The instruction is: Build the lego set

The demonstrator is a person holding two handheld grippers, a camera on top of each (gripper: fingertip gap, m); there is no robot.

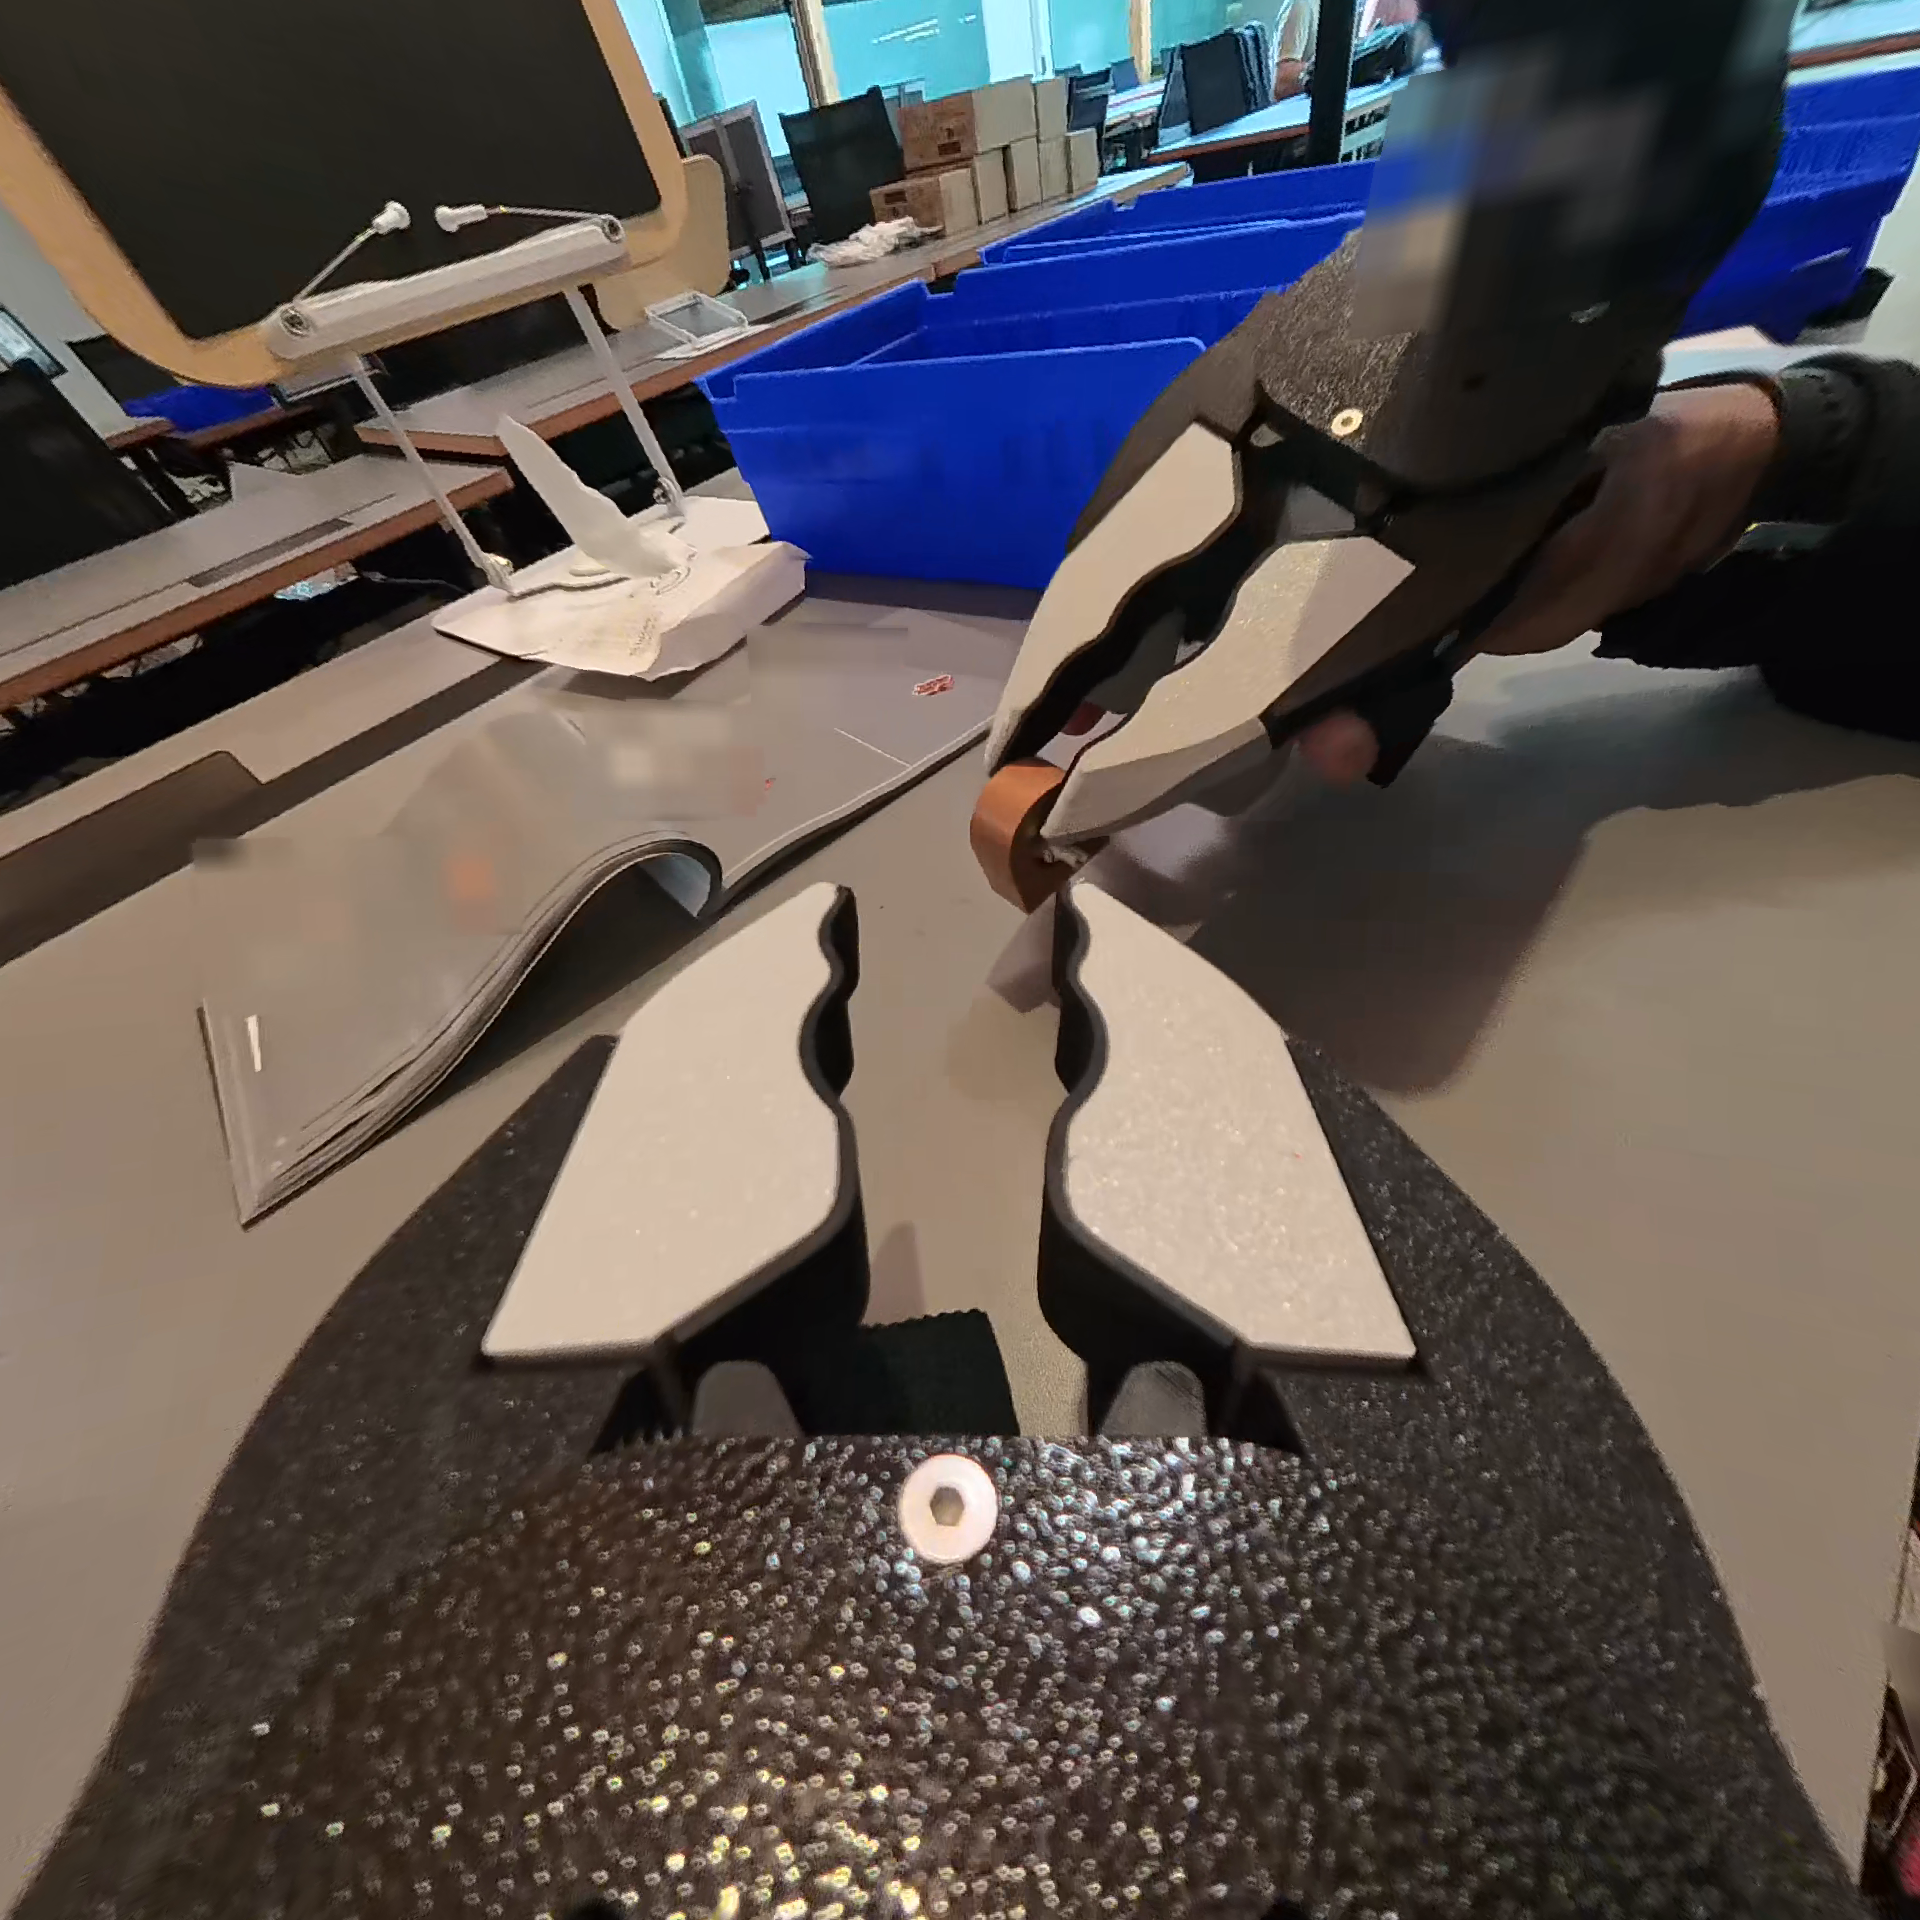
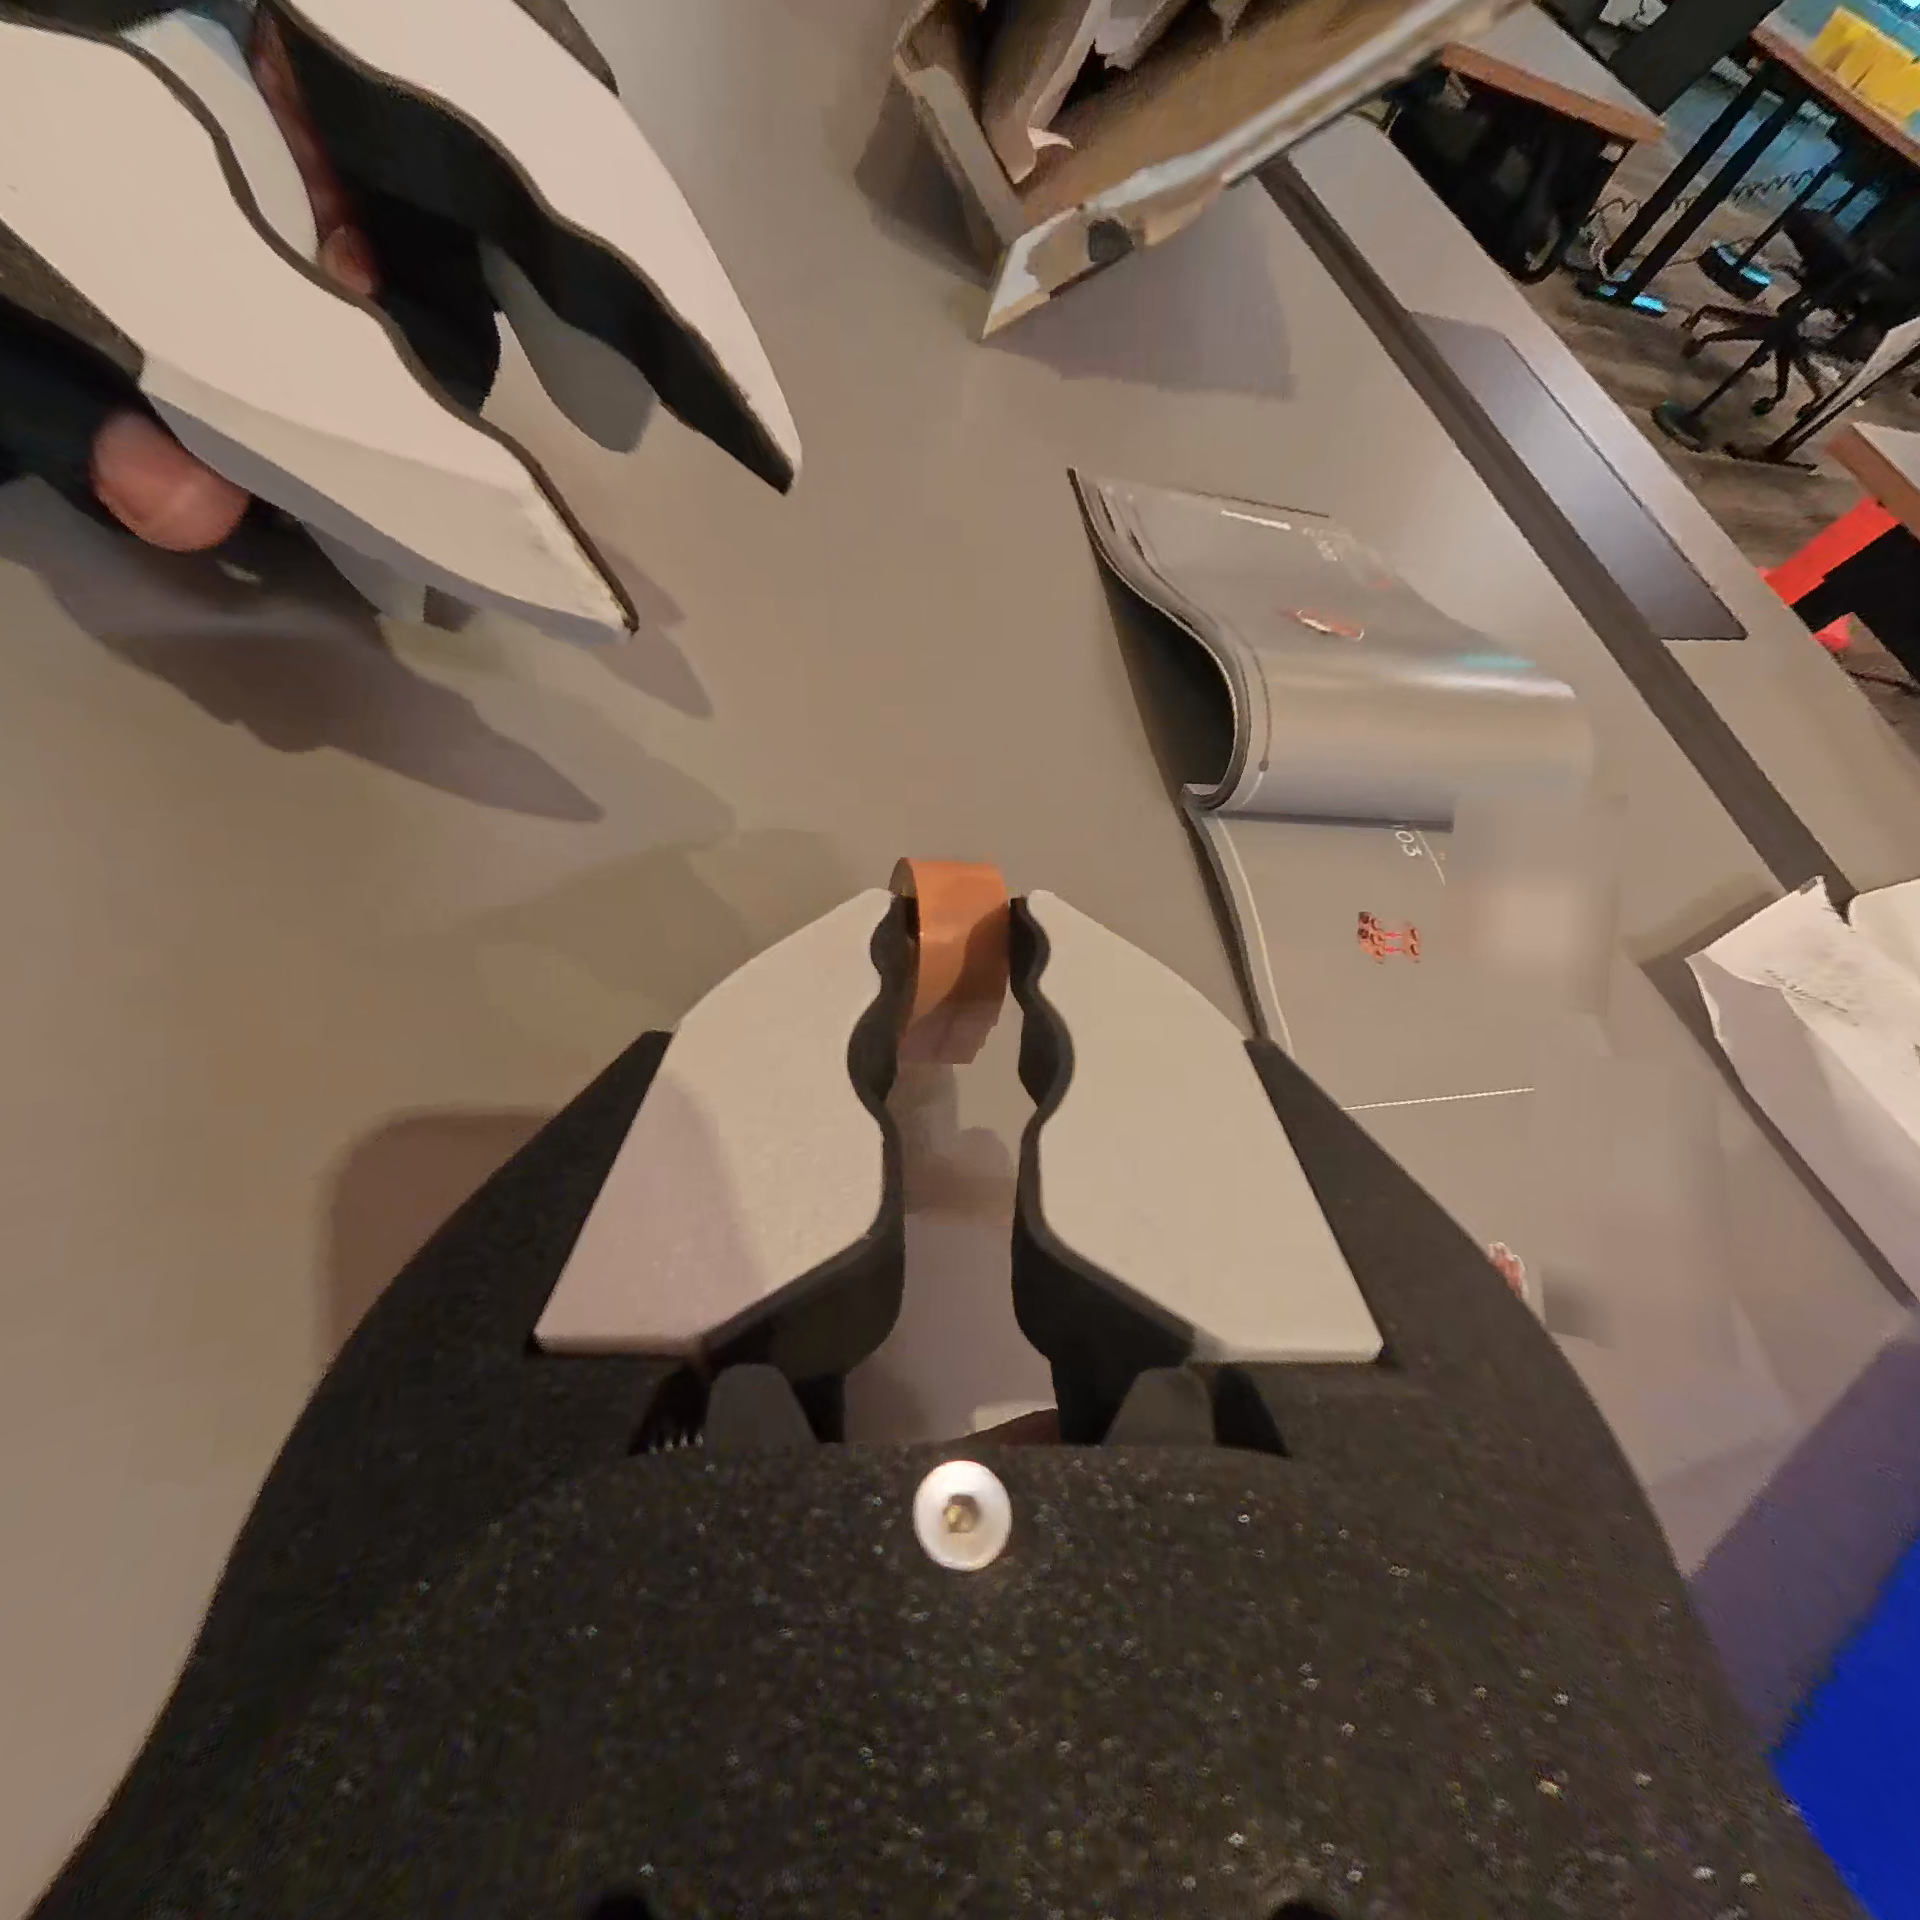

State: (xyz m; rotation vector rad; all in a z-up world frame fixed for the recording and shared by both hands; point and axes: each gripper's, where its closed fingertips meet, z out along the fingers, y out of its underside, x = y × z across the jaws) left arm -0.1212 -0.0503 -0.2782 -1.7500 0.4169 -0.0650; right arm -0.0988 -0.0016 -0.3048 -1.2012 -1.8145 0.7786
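1. Fingertips of the right gripper [image 2: 961, 914] are closed on a small roll of brown tape [image 2: 956, 940]; both black wavy pads press its flat sides, and the roll stands on edge between them, its rounded band facing up and forward.
2. From the left wrist view, the right gripper [image 1: 1049, 821] comes in from the upper right with the tape roll [image 1: 1003, 831] pinched at its tips, low over the grey table [image 1: 1558, 1247]. A pale, loose strip of tape [image 1: 1023, 961] hangs from the roll down to the table.
3. Left gripper [image 1: 956, 914] has its fingers parted with bare table showing between them; nothing is in its grasp. Its right fingertip [image 1: 1081, 914] sits just beside the roll and the hanging strip, but whether it touches them I cannot tell.
4. A gloved hand [image 1: 1621, 540] holds the right gripper's body.
5. Beside the grippers lies an open grey booklet [image 2: 1382, 727] with its pages curled up in an arch.
6. Farther out on the table are crumpled white papers [image 1: 644, 613] under a clear-legged stand carrying a dark wood-framed board [image 1: 312, 156], and a row of blue bins [image 1: 987, 416].
7. In the right wrist view, an open cardboard box [image 2: 1091, 125] sits at the far edge of the table.
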